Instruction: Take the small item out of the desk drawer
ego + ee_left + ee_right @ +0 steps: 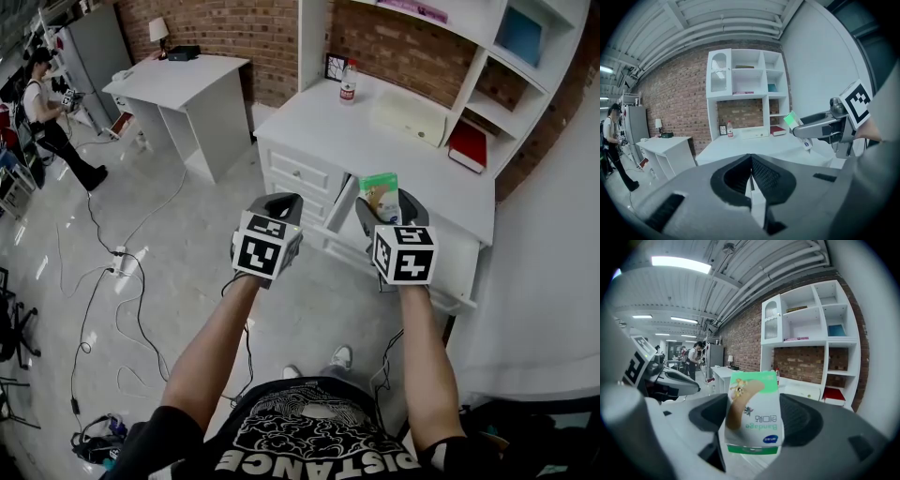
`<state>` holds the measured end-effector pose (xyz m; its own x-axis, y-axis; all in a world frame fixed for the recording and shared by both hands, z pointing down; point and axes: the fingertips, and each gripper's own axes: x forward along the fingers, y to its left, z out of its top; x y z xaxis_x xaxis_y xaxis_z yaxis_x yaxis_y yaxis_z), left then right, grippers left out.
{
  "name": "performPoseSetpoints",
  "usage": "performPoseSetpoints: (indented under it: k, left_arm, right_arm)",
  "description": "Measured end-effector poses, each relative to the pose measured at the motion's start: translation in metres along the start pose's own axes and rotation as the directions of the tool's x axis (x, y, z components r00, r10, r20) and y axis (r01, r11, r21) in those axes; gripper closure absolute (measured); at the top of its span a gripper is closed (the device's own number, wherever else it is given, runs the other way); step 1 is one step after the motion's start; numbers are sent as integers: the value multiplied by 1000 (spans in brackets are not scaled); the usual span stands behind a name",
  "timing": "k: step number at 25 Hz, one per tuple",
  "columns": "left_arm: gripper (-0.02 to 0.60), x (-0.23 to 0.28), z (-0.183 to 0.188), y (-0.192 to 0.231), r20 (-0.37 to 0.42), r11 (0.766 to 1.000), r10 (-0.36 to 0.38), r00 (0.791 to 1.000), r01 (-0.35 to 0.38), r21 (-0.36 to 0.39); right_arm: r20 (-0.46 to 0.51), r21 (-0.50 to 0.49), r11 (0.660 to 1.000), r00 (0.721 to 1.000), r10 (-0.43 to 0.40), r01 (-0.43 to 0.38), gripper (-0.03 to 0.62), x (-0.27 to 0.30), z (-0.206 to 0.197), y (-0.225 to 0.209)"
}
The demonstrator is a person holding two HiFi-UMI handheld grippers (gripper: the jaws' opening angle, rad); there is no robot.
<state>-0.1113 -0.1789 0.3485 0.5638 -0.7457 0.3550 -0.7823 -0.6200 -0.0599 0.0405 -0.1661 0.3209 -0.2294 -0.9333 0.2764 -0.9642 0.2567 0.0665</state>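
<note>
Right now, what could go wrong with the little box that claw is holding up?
1. The bandage box is pinched in the right gripper with its top sticking out past the jaws. A jolt might make it slip and fall.
2. The open drawer juts out from the desk near the person's arms, so it could get bumped.
3. The left gripper, shut and empty, is close beside and might knock the box.

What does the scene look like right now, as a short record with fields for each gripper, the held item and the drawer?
left gripper: jaws together, nothing between them
right gripper: closed on the bandage box
bandage box: in the air, at the desk's front edge
drawer: open, under the right gripper
desk top: bottle stands at the back
</note>
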Motion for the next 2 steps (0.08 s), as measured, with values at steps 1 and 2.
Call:
performPoseSetpoints:
  k: [1, 2]
  left_arm:
    - [572, 0, 0, -1, 0, 1000, -1, 1000, 1, 0]
    - [572, 0, 1, -2, 0, 1000, -1, 1000, 1, 0]
  right_arm:
    - [0, 1, 1000, 1000, 0, 0, 246, -1, 0, 0]
    - [-1, 2, 1000, 1000, -1, 1, 246, -1, -1, -1]
